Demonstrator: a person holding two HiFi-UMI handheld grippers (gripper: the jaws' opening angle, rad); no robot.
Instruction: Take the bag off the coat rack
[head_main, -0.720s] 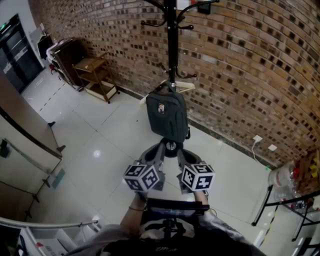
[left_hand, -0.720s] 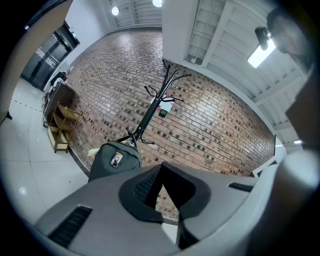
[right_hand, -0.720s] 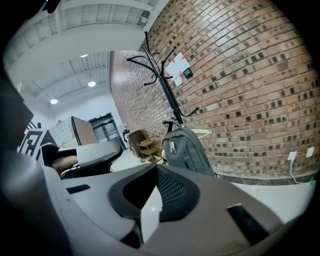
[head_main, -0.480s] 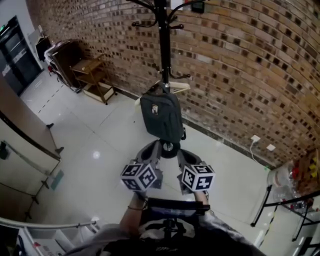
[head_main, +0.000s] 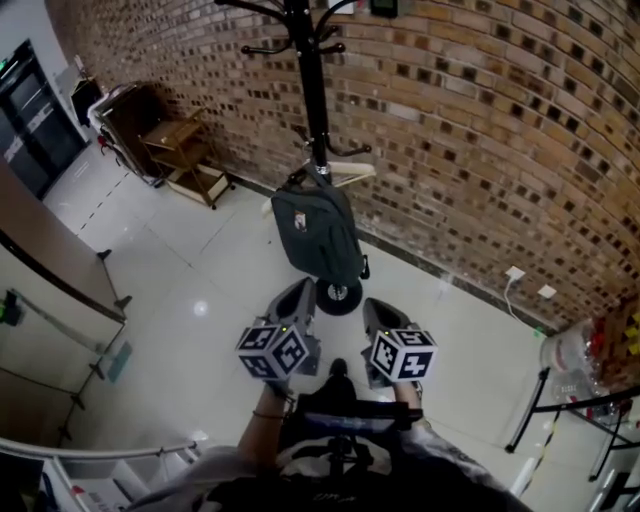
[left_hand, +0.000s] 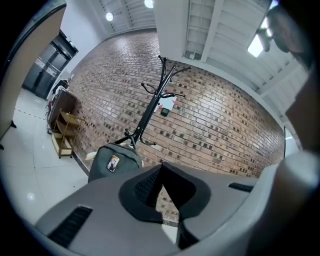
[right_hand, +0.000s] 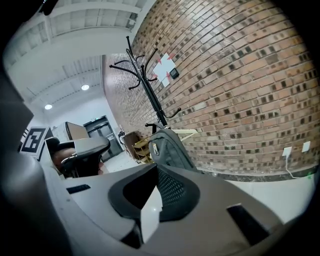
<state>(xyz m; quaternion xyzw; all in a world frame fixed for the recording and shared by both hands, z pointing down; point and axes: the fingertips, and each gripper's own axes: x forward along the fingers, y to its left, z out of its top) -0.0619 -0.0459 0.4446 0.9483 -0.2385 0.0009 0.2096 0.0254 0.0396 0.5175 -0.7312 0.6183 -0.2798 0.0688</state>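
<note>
- We find the bag (head_main: 318, 235), dark grey-green with a small label on its front, hanging from a low hook of the coat rack (head_main: 308, 90). It lies against the side of the pole that faces us.
- The bottom of the bag sits just above the rack's round base (head_main: 338, 296). A pale hanger (head_main: 345, 172) pokes out from the pole behind the top of the bag.
- The left gripper (head_main: 299, 291) is on our side of the rack, just left of the base and apart from the bag. In its own view the jaws are pressed together with nothing between them. There the bag (left_hand: 114, 162) shows beyond and left of the jaw tips, low on the rack (left_hand: 150, 112).
- The right gripper (head_main: 378, 306) is just right of the base, also apart from the bag. In its own view we read its jaws as closed and empty. There the bag (right_hand: 170, 147) shows past the jaw tips at the foot of the rack (right_hand: 150, 95).
- Each gripper carries its marker cube on the side nearest us.
- A brick wall (head_main: 480, 120) stands directly behind the rack.
- A wooden cart (head_main: 190, 150) stands along that wall, well to the left of the rack.
- The rack stands on a white tiled floor (head_main: 200, 270).
</note>
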